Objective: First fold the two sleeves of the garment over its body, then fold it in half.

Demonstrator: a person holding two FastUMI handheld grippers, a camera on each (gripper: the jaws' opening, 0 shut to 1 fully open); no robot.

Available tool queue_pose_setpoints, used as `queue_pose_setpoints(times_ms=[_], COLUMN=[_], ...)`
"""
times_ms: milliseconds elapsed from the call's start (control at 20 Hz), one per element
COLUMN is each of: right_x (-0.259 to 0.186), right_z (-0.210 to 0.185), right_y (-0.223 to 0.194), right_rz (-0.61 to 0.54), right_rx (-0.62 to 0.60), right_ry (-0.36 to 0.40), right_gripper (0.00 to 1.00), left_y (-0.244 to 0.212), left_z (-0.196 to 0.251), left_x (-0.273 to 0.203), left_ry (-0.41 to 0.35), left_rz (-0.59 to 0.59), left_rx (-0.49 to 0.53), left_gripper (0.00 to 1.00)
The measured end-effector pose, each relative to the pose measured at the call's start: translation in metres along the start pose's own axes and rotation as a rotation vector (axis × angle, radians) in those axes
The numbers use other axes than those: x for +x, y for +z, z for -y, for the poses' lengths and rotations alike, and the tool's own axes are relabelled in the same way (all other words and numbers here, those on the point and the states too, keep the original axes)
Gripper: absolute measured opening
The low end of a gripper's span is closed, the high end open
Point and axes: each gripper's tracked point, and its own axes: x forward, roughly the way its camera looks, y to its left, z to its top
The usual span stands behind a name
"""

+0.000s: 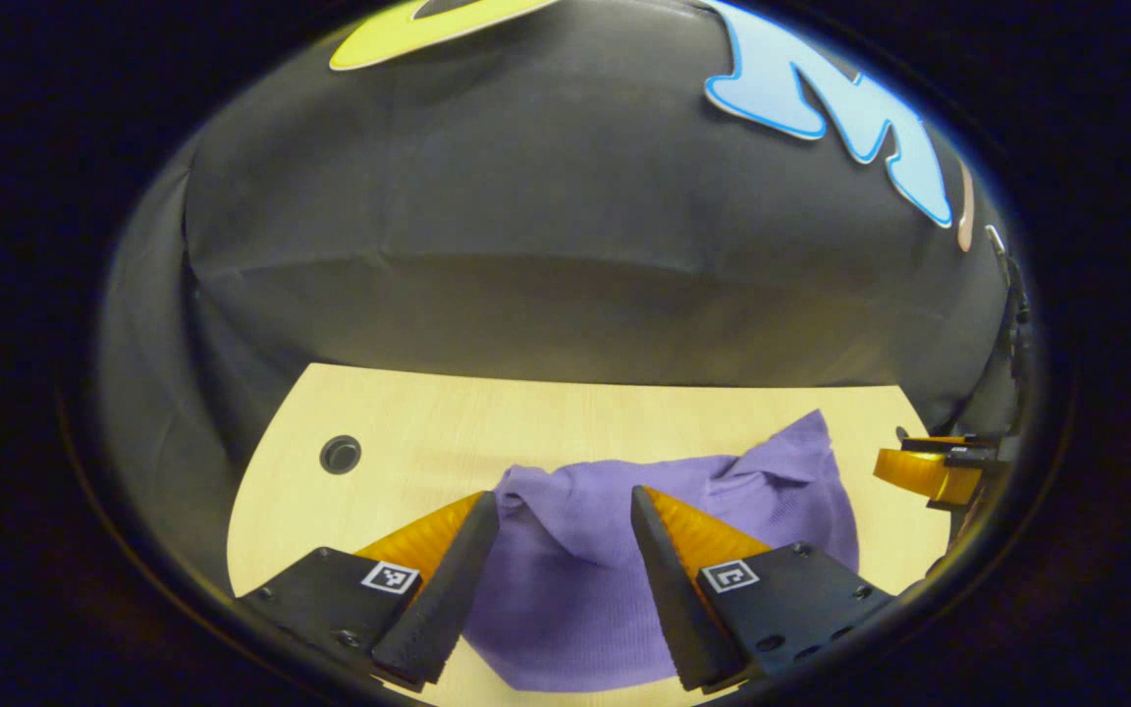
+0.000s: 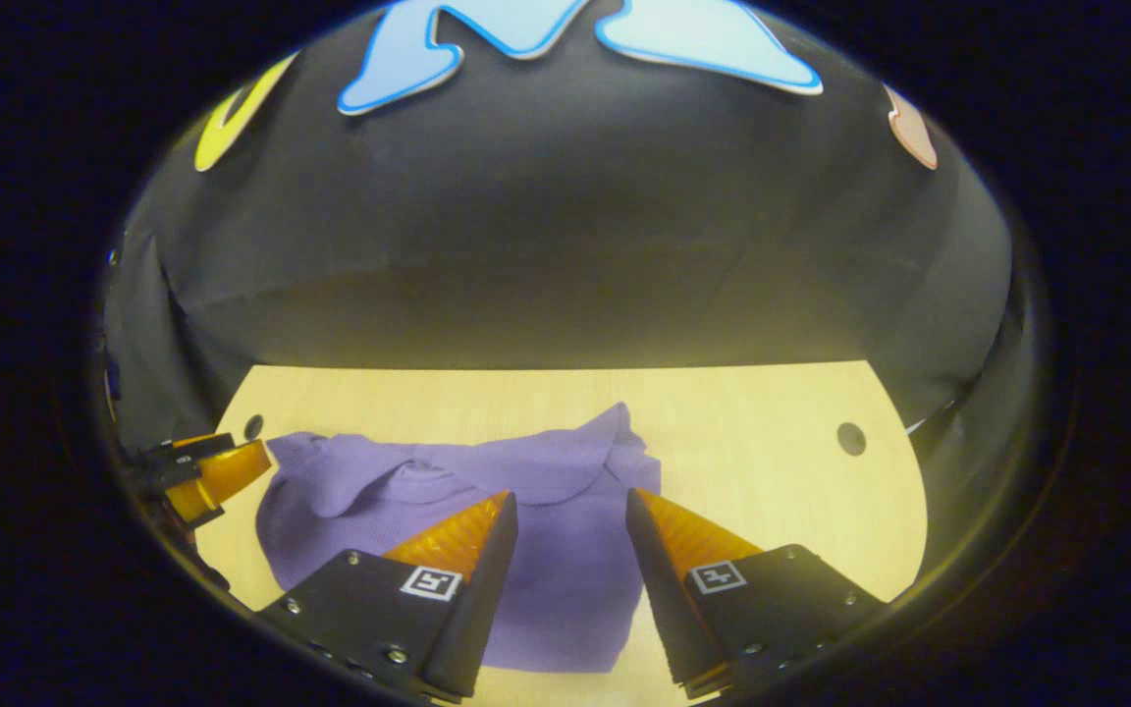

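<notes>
A purple knit garment lies bunched on the light wooden table, its cloth gathered in folds along the far edge. My left gripper hovers open above its left part, nothing between the fingers. In the right gripper view the same garment spreads from the left to the middle, and my right gripper stands open above its right part. Each view catches the other gripper at the side: the right gripper off the garment's right edge, the left gripper by its left edge.
The table has a round cable hole near each far corner. The black cloth wall rises right behind the table's far edge. Bare wood lies beyond the garment and to its right.
</notes>
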Motion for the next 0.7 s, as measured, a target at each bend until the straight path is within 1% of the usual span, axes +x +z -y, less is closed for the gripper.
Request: queue_pose_setpoints(times_ms=[150, 350, 550, 600, 650, 700], right_x=[-0.035, -0.074, -0.105, -0.114, -0.124, -0.137], right_z=[-0.001, -0.004, -0.005, -0.005, -0.004, -0.003], right_y=[0.006, 0.002, -0.011, -0.015, -0.017, -0.018], right_rz=[0.049, 0.085, 0.113, 0.121, 0.136, 0.16], right_rx=[-0.024, -0.03, 0.008, 0.019, 0.027, 0.037], right_ry=[0.009, 0.029, 0.042, 0.047, 0.049, 0.051], right_gripper=[0.7, 0.7, 0.7, 0.7, 0.7, 0.7], left_y=[-0.001, -0.008, -0.023, -0.026, -0.027, -0.028], left_z=[0.016, 0.026, 0.037, 0.039, 0.041, 0.043], left_x=[-0.032, -0.072, -0.112, -0.124, -0.137, -0.152], left_ry=[-0.023, -0.033, -0.037, -0.036, -0.035, -0.034], left_rz=[0.016, 0.03, 0.035, 0.049, 0.066, 0.091], left_rx=[0.003, 0.002, 0.025, 0.027, 0.027, 0.027], left_gripper=[0.85, 0.85, 0.85, 0.94, 0.89, 0.89])
